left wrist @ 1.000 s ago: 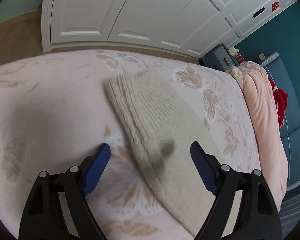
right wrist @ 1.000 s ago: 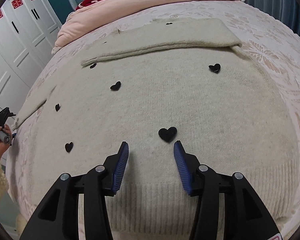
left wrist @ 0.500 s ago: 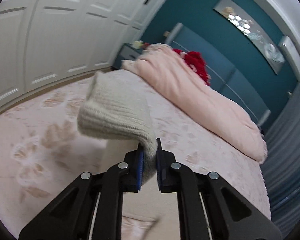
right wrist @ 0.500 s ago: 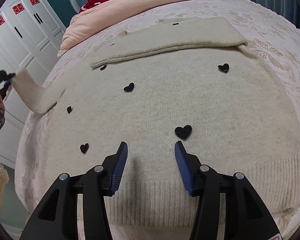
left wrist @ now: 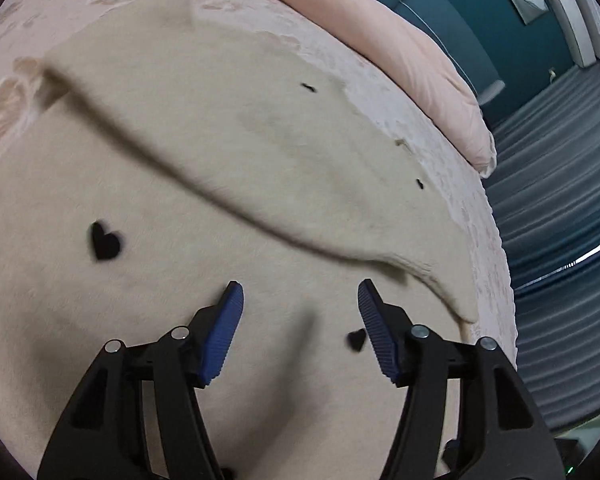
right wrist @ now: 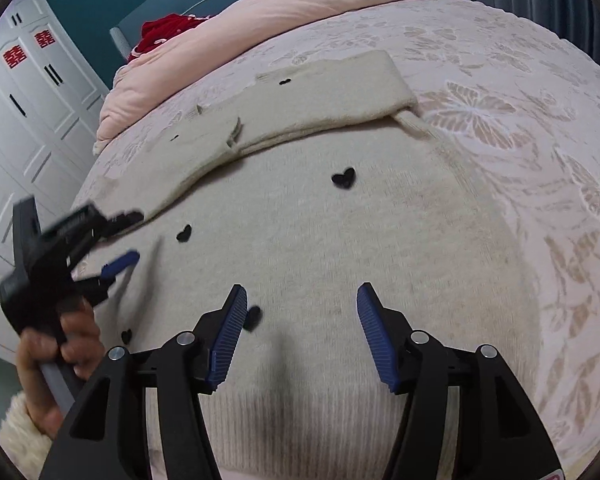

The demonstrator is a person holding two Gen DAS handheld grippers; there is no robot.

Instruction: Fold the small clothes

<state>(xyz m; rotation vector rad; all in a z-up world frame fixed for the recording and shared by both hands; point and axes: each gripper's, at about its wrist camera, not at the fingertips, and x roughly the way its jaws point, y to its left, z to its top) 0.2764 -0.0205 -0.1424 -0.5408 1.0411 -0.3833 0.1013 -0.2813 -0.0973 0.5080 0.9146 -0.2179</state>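
Standing apart and empty, both pairs of jaws, just opening: left gripper (left wrist: 298,296) and right gripper (right wrist: 298,298) hovering low in frame. Spreading across the bed (right wrist: 520,92), filling mid-frame, a cream sweater (right wrist: 320,240), both sleeves lying folded across its top. Looking soft, light and floppy, probably best pinched at the ribbed hem (right wrist: 300,420), bottom centre.

The sweater (right wrist: 340,248) is matt, fuzzy cream knit with a ribbed hem and black felt-like hearts. The bedspread (right wrist: 540,168) looks a smooth woven cloth; the gripper fingers (left wrist: 224,332) carry ridged blue pads on matt black plastic.
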